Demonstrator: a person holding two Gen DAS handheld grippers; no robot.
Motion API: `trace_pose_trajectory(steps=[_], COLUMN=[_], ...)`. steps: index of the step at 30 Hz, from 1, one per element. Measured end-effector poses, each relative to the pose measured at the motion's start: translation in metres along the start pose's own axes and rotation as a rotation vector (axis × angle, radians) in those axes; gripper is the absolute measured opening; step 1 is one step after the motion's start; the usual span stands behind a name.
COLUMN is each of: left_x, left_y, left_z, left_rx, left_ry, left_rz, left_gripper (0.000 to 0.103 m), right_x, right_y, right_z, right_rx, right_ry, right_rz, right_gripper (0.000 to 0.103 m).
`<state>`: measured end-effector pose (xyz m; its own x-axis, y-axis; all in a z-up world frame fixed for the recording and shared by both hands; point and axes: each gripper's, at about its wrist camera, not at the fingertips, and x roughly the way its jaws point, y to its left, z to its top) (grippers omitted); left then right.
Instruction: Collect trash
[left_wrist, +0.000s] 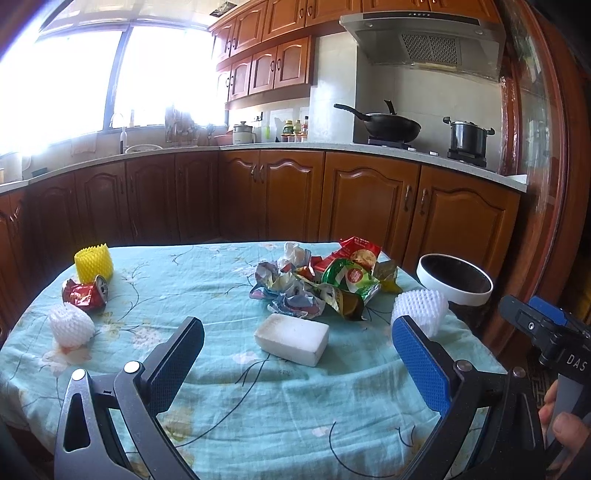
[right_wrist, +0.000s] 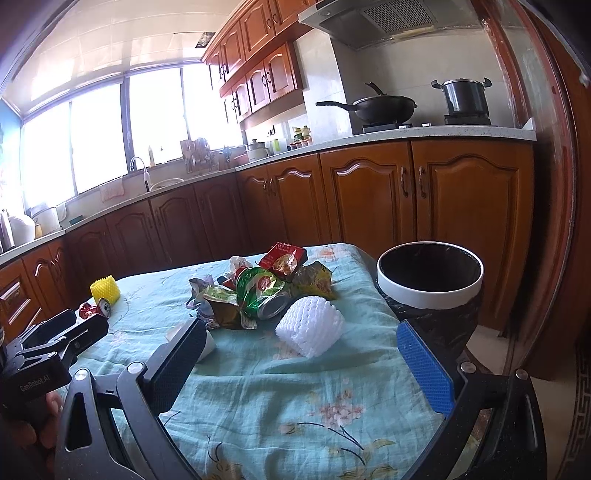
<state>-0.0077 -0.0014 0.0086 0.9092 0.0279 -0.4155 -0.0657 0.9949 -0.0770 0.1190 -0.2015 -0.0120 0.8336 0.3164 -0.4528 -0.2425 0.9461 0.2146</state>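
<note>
Trash lies on a table with a light blue floral cloth (left_wrist: 229, 402). A pile of crumpled wrappers (left_wrist: 321, 280) sits at the far middle; it also shows in the right wrist view (right_wrist: 258, 291). A white foam block (left_wrist: 291, 339) lies just ahead of my open, empty left gripper (left_wrist: 299, 343). A white foam net (right_wrist: 310, 325) lies ahead of my open, empty right gripper (right_wrist: 303, 339). A crushed red can (left_wrist: 85, 293), a yellow foam net (left_wrist: 94, 261) and another white foam net (left_wrist: 71, 325) sit at the left. A trash bin (right_wrist: 430, 284) with a white rim and black liner stands off the table's right edge.
Wooden kitchen cabinets (left_wrist: 369, 199) run behind the table. A wok (left_wrist: 391, 125) and a pot (left_wrist: 469, 138) sit on the stove. A wooden door frame (left_wrist: 535, 184) stands at the right. The right gripper's body (left_wrist: 546, 332) shows in the left wrist view.
</note>
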Motion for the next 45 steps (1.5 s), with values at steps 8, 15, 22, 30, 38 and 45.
trace_pose_trajectory(steps=[8, 15, 22, 30, 38, 45], left_x=[0.001, 0.001, 0.001, 0.006, 0.017, 0.038], left_y=[0.000, 0.000, -0.001, 0.000, 0.002, 0.009], left_z=[-0.001, -0.002, -0.003, -0.004, -0.003, -0.001], left_rx=[0.001, 0.003, 0.004, -0.001, -0.014, -0.048], left_ry=[0.001, -0.002, 0.000, 0.016, 0.051, 0.125], left_rz=[-0.001, 0.000, 0.000, -0.001, -0.006, -0.020], left_gripper=[0.102, 0.102, 0.102, 0.102, 0.102, 0.102], right_x=[0.000, 0.000, -0.001, 0.002, 0.010, 0.026], right_y=[0.000, 0.001, 0.002, -0.001, -0.005, -0.013], right_z=[0.000, 0.000, -0.001, -0.002, -0.003, -0.003], right_rx=[-0.001, 0.001, 0.004, 0.017, 0.030, 0.057], right_ry=[-0.001, 0.000, 0.005, 0.022, 0.047, 0.094], right_rz=[0.001, 0.002, 0.006, 0.015, 0.029, 0.051], right_gripper=[0.103, 0.103, 0.103, 0.103, 0.103, 0.103])
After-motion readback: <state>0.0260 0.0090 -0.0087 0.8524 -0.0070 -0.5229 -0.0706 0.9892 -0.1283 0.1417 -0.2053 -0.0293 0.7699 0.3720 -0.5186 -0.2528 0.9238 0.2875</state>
